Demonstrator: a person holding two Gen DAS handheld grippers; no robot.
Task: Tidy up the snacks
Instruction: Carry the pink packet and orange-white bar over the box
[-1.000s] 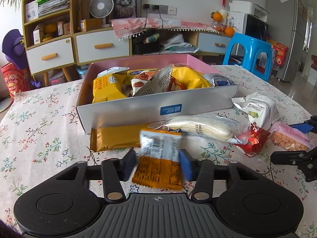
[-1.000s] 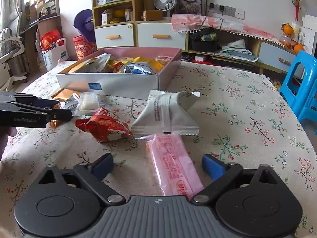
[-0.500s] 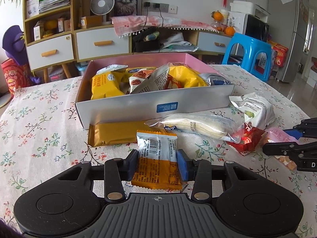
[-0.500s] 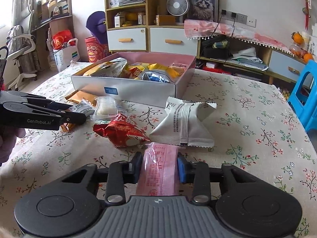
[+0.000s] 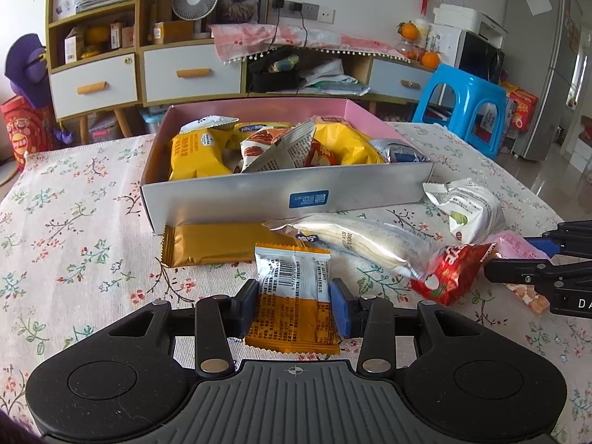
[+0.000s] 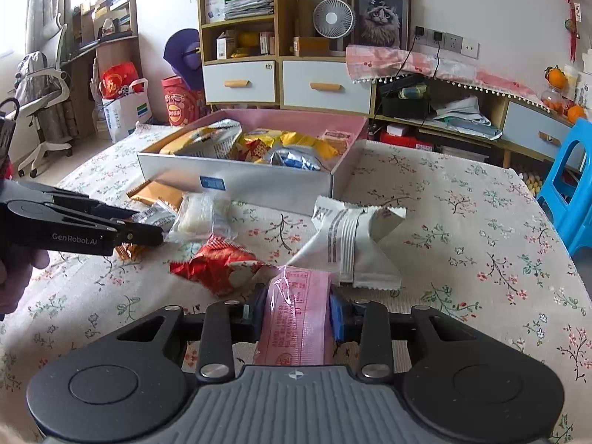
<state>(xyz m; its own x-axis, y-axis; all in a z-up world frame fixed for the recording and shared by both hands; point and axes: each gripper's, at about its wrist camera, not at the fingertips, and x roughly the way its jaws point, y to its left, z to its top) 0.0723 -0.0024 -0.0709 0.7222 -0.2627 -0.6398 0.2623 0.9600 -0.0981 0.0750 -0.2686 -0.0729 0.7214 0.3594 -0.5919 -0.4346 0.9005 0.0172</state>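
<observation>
Holding orange packet (image 5: 293, 309): left gripper (image 5: 294, 301); right gripper (image 6: 298, 312) clamps pink packet (image 6: 296, 318); box (image 5: 285, 194) snack-filled.

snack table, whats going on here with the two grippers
A person is sorting snacks into the box on the table, one handheld gripper per hand. The left gripper is shut on an orange and white packet. The right gripper has just closed on a pink packet. Several snacks still lie loose in front of the box, which already holds some.

Left tool (image 5: 294, 303) clamps orange-white snack packet (image 5: 292, 296) over floral tablecloth (image 5: 74, 251); snack-filled box (image 5: 285, 196) behind
</observation>
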